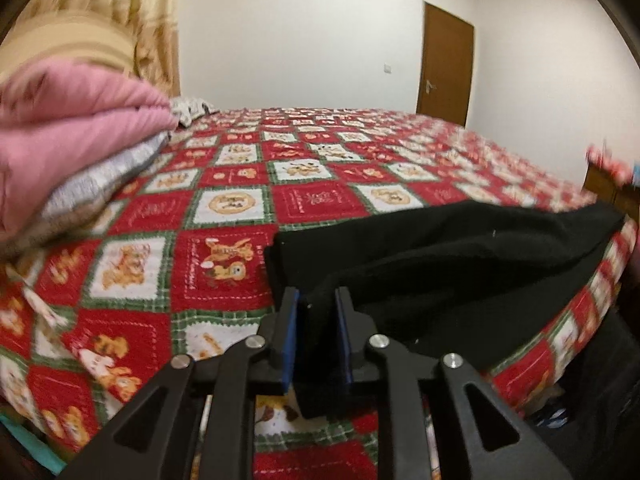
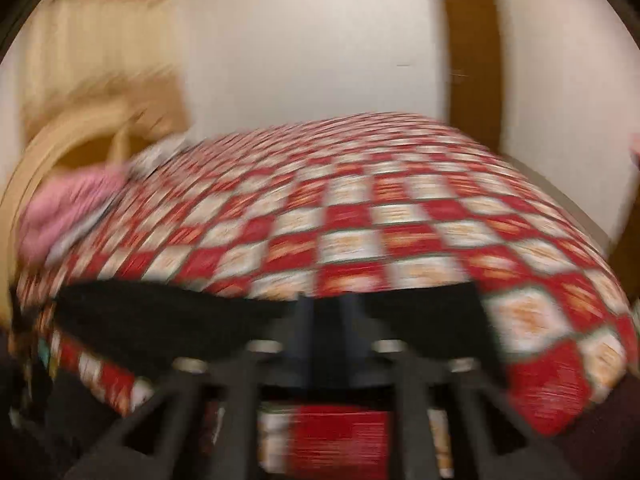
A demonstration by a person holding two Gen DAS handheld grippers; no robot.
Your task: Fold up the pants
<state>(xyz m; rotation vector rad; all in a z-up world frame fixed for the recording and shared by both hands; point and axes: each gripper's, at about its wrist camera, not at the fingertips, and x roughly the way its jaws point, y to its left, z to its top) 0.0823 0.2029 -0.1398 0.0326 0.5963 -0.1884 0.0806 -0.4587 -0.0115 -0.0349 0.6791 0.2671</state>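
A: Where were the black pants?
B: Bunched at the bedspread's near edge, folding barely begun; left gripper clamped a fold.
A: The right gripper?
B: Too blurred; I couldn't tell. Pink laundry sat well clear

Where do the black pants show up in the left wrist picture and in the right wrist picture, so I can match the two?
Left wrist view: black pants lie lower right on the bed's near edge, one fold running between the left tongs.
Right wrist view: black pants form a blurred dark band across the lower part, left of centre.
Shared landmark: the pink folded pile at the left, on the red checked bedspread.
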